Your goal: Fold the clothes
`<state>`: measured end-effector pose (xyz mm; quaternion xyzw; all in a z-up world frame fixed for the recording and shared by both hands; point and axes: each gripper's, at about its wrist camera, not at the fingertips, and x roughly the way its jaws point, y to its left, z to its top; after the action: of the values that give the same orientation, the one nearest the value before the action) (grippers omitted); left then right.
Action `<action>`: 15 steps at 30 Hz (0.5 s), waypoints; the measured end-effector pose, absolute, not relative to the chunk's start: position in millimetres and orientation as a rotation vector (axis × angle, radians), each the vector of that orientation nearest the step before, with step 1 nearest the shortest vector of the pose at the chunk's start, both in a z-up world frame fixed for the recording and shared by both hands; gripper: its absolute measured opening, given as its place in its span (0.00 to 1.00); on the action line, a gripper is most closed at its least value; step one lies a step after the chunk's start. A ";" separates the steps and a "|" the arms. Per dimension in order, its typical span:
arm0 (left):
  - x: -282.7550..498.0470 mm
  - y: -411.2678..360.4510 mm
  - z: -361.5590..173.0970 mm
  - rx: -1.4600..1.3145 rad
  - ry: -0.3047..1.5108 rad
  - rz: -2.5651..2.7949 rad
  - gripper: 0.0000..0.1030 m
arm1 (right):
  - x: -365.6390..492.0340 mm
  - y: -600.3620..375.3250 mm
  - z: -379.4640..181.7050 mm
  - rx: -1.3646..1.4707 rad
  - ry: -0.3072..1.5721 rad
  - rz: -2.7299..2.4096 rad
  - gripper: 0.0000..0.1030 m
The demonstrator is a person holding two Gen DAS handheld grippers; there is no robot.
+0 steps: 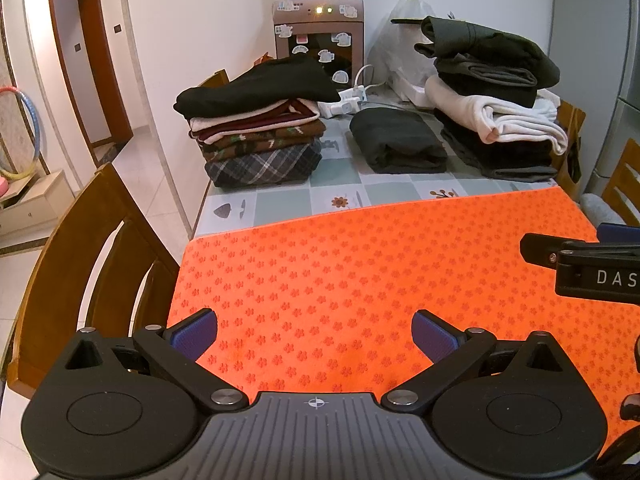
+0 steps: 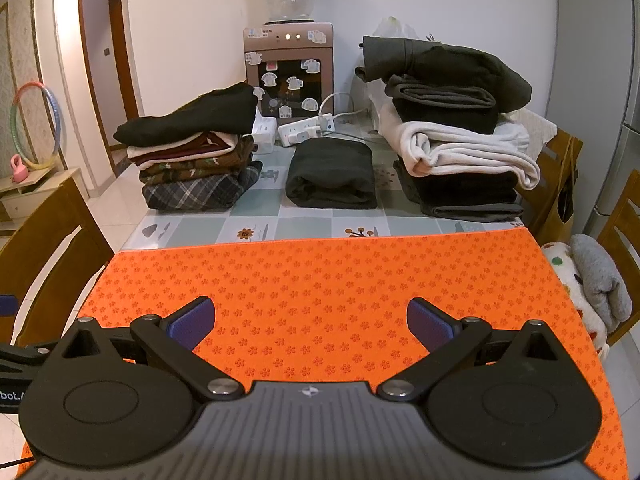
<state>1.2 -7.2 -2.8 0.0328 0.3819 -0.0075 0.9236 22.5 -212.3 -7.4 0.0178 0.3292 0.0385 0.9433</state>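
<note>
An orange mat [image 1: 360, 272] [image 2: 320, 280] with a small flower print covers the near part of the table, with no garment on it. My left gripper [image 1: 314, 336] hovers open over its near left side, blue pads wide apart. My right gripper [image 2: 311, 324] is open too, above the mat's near middle. Part of the right gripper's black body [image 1: 580, 268] shows at the right edge of the left wrist view. At the back stand a left stack of folded clothes [image 2: 196, 152], a single dark folded garment [image 2: 332, 176] and a right stack [image 2: 460, 136].
A water dispenser [image 2: 290, 64] and a white power strip [image 2: 304, 130] stand against the back wall. Wooden chairs flank the table on the left [image 1: 100, 264] and right [image 2: 624, 224]. Grey and white spotted cloth [image 2: 588, 280] lies on the right chair. The checked tablecloth [image 2: 280, 224] shows beyond the mat.
</note>
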 end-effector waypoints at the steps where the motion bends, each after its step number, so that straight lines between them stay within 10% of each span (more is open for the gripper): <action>1: 1.6 -7.2 -2.9 0.066 0.785 -0.015 1.00 | 22.8 -212.4 -7.4 0.036 0.672 0.078 1.00; 15: 4.6 -5.7 -5.1 0.056 0.794 -0.015 1.00 | 26.3 -210.7 -8.4 0.027 0.683 0.076 1.00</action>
<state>4.6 -5.7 -5.1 0.0274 0.3866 -0.0075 0.9218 26.3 -210.7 -8.4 0.0130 0.3347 0.0371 0.9415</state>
